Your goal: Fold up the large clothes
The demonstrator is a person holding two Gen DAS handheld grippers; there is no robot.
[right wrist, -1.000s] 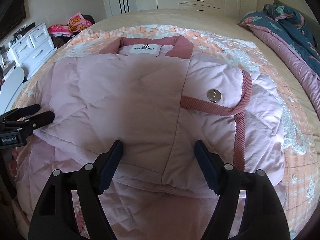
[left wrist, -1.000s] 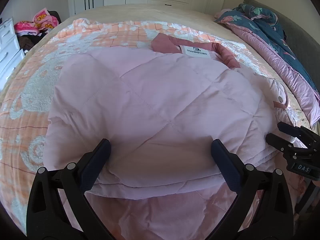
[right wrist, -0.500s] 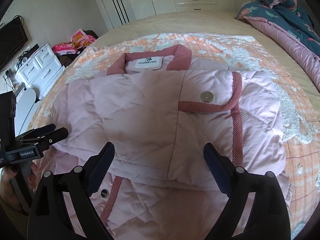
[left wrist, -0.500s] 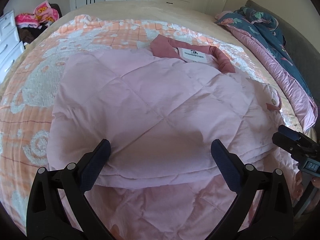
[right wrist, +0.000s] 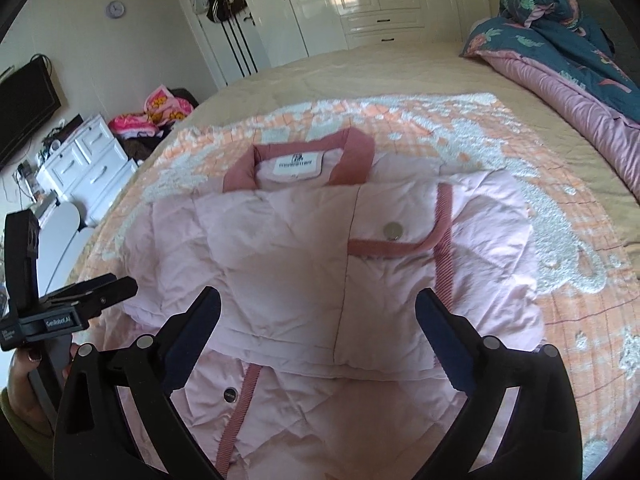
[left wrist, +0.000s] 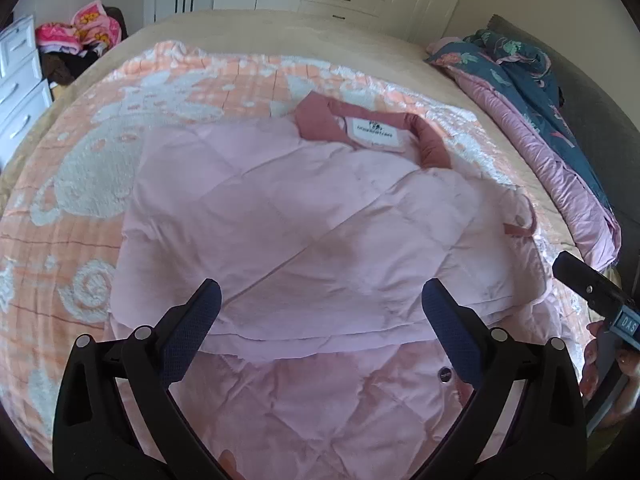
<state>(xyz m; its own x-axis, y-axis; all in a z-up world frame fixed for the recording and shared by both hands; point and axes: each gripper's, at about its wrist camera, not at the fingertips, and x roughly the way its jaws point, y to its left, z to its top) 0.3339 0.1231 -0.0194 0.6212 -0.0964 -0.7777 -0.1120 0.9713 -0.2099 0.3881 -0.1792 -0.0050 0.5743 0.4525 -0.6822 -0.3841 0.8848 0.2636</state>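
Plainly found the pink quilted jacket [left wrist: 300, 232] lying on the orange patterned blanket [left wrist: 80, 184], rose collar [left wrist: 320, 120] at the far end and hem end nearest, long axis running straight away from both grippers. Saw one layer already doubled over, with its folded edge [left wrist: 320, 336] crosswise just beyond the fingertips and an unfolded lower part [left wrist: 320, 408] beneath them. Noted the left gripper [left wrist: 322, 292] spread wide, pinching nothing, angled down over the jacket's left half. Noted the right gripper [right wrist: 318, 300] likewise tilted down over the right half, jaws just opened to full spread, no cloth between them. Judged neither hand nearer to the edge; judged the lower part the likely next hold, one gripper per corner
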